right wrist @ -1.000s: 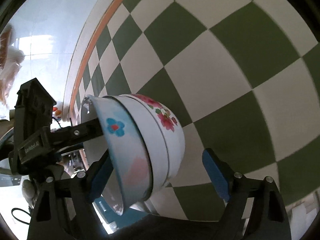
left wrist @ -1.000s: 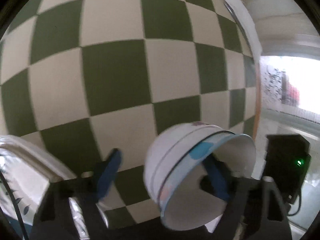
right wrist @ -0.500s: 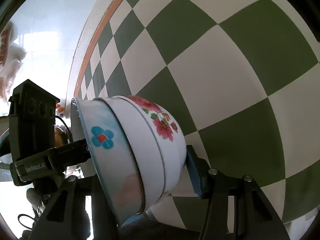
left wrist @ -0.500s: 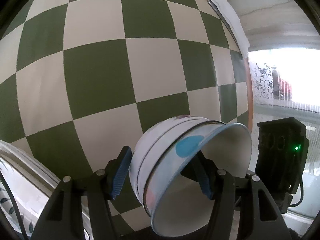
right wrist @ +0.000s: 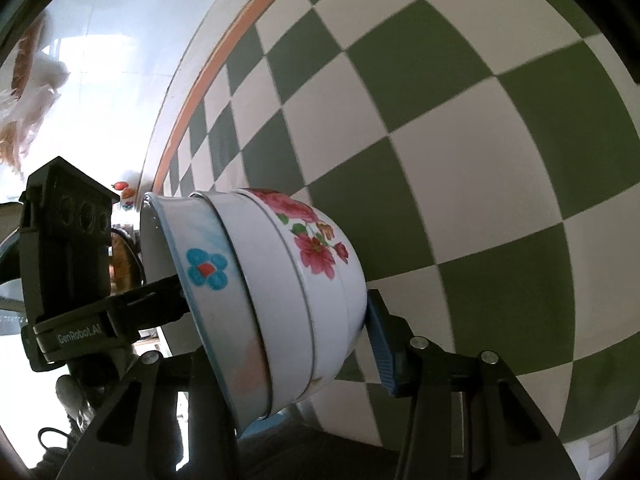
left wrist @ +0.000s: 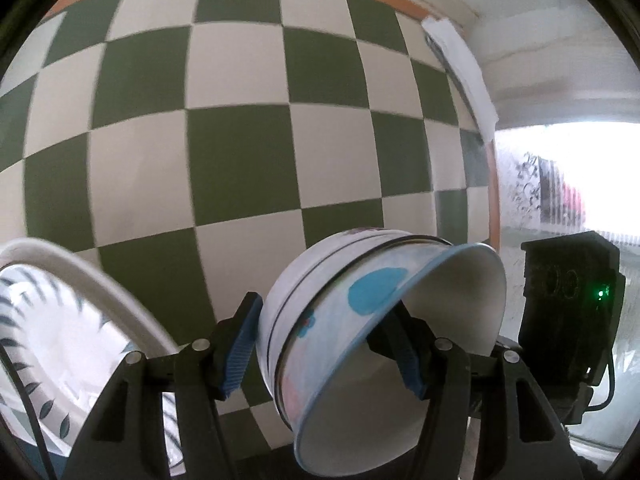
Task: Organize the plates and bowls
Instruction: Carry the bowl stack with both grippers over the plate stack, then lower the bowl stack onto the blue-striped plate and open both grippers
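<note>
A nested stack of white enamel bowls (left wrist: 352,320) lies on its side in the air over the green and white checked cloth (left wrist: 240,160). The inner bowl has blue flowers, the outer one (right wrist: 320,264) has red flowers. My left gripper (left wrist: 326,350) is shut on the stack, one finger inside the inner bowl, the other against the stack's base. My right gripper (right wrist: 280,344) is shut on the same stack (right wrist: 256,288) from the opposite side, its right pad (right wrist: 382,344) against the base. Each gripper's body shows in the other's view.
A white plate with dark leaf print (left wrist: 52,328) lies at the lower left of the left wrist view. An orange border (right wrist: 200,80) marks the cloth's edge. A bright window (left wrist: 568,184) is at the right.
Both grippers have closed from open onto the bowl stack. The leaf-print plate has come further into the left wrist view.
</note>
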Tool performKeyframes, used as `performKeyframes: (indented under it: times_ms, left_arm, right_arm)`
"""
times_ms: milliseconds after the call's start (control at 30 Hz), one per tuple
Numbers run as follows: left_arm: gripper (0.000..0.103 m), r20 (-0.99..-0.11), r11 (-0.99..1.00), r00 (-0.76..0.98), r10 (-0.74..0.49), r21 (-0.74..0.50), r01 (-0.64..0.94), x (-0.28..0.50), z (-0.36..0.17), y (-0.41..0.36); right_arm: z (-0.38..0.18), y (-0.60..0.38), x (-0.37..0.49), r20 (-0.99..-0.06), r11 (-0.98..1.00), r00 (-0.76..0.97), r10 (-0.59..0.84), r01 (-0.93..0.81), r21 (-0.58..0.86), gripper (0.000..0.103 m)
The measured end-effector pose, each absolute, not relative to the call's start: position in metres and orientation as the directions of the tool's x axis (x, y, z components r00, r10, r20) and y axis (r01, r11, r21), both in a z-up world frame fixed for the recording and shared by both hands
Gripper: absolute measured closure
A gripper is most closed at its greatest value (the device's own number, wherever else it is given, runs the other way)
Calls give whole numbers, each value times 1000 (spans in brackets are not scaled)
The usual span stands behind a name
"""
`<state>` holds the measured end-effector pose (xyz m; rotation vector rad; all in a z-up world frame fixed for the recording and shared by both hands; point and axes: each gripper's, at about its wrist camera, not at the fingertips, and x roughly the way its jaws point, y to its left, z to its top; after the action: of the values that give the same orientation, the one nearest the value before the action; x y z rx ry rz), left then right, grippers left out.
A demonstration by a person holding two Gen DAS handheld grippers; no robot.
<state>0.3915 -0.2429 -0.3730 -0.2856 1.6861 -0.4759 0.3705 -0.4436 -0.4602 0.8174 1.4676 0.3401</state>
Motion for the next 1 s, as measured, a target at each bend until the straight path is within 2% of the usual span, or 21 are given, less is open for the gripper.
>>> performKeyframes:
  times_ms: [433,733,1000]
  left_arm:
    - [45,-888,889,-72,-455,-458,23,390,-325,-148]
    - [45,-903,903,-52,-427,-423,-72,389,-339,-70]
    - [45,-900,898,-72,-430,-419,-132,388,-365,-39]
  right_arm:
    - [-410,-345,399,-733,720,87,674,145,679,55]
    - [-426,-260,404,-718,715,5,696,89,693,56]
    - [-451,-226,404,-725,728,-64,686,92,680,56]
